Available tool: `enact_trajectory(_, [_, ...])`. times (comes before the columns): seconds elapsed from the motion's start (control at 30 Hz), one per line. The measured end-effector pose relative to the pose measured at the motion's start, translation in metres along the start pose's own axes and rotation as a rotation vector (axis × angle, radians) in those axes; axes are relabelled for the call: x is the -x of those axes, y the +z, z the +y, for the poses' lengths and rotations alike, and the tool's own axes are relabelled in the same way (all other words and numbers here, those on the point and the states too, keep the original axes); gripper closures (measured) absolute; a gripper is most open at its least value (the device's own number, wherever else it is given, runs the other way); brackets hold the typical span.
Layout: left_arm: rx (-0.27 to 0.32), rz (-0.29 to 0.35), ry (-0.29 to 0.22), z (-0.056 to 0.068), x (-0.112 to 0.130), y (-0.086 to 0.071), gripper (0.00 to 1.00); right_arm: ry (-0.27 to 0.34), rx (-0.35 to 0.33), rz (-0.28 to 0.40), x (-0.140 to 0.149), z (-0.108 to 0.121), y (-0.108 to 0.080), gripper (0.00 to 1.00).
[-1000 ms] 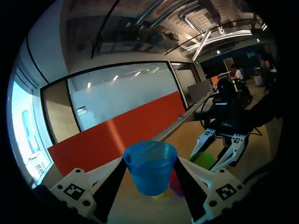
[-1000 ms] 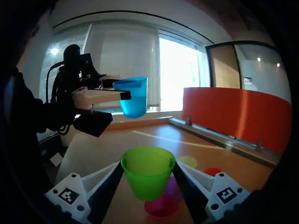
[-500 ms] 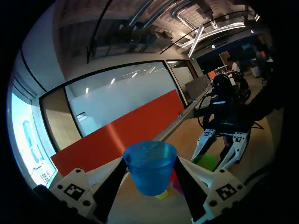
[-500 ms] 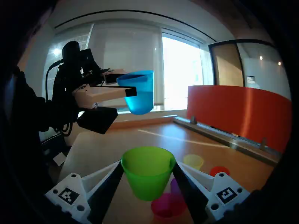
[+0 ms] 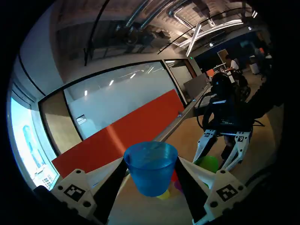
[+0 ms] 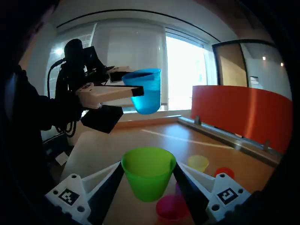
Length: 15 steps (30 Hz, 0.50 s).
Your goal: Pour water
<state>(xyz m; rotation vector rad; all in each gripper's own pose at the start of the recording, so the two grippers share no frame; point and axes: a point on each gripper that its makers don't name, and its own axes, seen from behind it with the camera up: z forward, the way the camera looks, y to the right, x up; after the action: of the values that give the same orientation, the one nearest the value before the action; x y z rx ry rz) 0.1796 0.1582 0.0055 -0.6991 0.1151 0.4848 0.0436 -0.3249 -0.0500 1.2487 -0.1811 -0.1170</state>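
Cups both tapered, glossy plastic: blue cup [image 6: 147, 93] clamped in left gripper [image 5: 150, 161], held high at far left; green cup [image 6: 149, 174] pinched in right gripper [image 6: 149, 165], near, above wooden table [image 6: 101, 150].

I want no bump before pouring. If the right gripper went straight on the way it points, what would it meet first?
Probably the blue cup held by the left gripper, hanging just above that line, beyond the right gripper and its green cup. Depth is unclear; it might pass underneath.
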Motion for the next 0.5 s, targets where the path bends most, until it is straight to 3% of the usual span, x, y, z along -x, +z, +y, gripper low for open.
enact_trajectory(0.5, [0.028, 0.003, 0.019, 0.0086, 0.0021, -0.0001, 0.16, -0.005, -0.021, -0.003, -0.0013, -0.0056, 0.0022, 0.07])
